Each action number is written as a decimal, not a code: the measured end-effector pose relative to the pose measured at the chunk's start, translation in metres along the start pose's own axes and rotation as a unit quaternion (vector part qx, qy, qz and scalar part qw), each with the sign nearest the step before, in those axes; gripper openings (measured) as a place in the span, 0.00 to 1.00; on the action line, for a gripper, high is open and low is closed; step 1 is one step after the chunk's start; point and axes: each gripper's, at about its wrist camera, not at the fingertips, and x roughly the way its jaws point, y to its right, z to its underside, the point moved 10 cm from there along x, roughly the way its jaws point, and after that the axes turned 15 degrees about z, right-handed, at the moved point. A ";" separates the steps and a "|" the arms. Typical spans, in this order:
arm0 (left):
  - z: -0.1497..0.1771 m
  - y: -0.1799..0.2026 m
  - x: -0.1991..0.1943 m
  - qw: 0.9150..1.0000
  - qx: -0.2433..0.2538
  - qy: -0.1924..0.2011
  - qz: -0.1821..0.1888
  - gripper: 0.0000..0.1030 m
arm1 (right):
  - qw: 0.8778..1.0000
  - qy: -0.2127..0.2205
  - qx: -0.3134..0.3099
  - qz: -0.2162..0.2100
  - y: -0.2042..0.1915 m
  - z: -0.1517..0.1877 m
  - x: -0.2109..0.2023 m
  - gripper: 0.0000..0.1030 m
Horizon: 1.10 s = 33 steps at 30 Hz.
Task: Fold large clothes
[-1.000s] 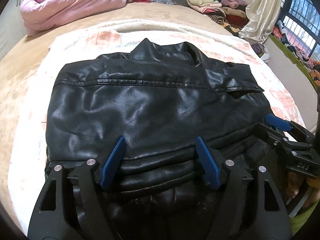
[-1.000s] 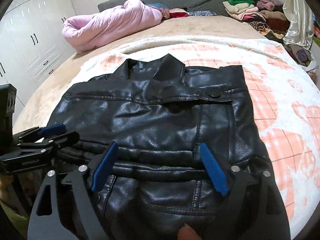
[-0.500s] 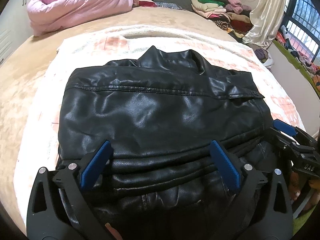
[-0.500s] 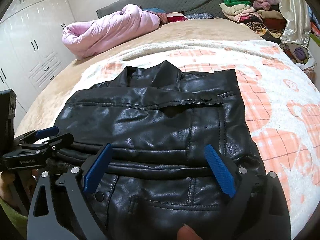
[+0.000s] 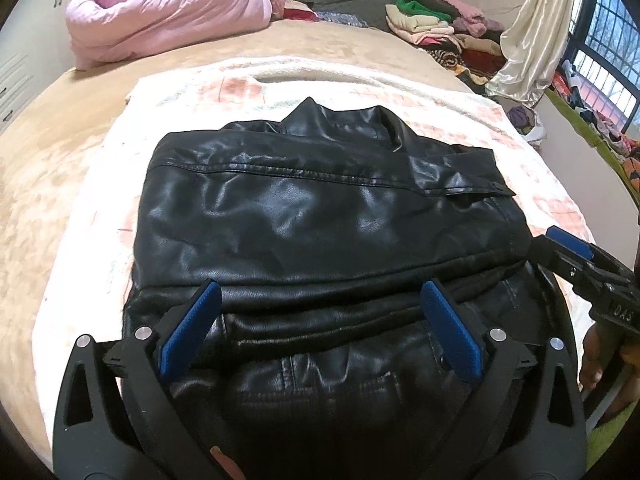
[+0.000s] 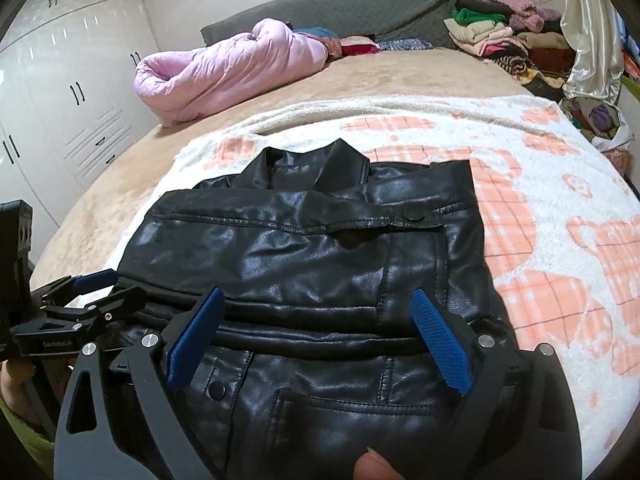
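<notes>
Jacket [image 5: 320,216] on blanket [image 5: 452,104]; quilt [image 5: 168,12] behind

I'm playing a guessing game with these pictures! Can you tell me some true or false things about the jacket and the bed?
1. The black jacket lies on a white and orange blanket. True.
2. The left tool is shut tight. False: it is open.
3. A pink quilt sits bunched at the far end of the bed. True.
4. The jacket hangs on a hanger. False: it lies folded on the bed.
5. The right tool is open. True.
</notes>
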 end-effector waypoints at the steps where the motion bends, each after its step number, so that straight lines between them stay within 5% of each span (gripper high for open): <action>1: 0.001 0.002 -0.003 1.000 0.001 0.002 0.000 0.91 | 1.000 0.002 0.000 0.000 0.001 -0.001 -0.003 0.91; 19: 0.011 0.018 -0.030 1.000 0.013 0.017 -0.012 0.91 | 0.999 0.028 -0.005 -0.015 -0.003 -0.005 -0.038 0.93; 33: 0.035 0.042 -0.048 0.999 0.028 0.025 -0.012 0.91 | 0.999 0.027 -0.025 -0.014 0.007 0.022 -0.062 0.93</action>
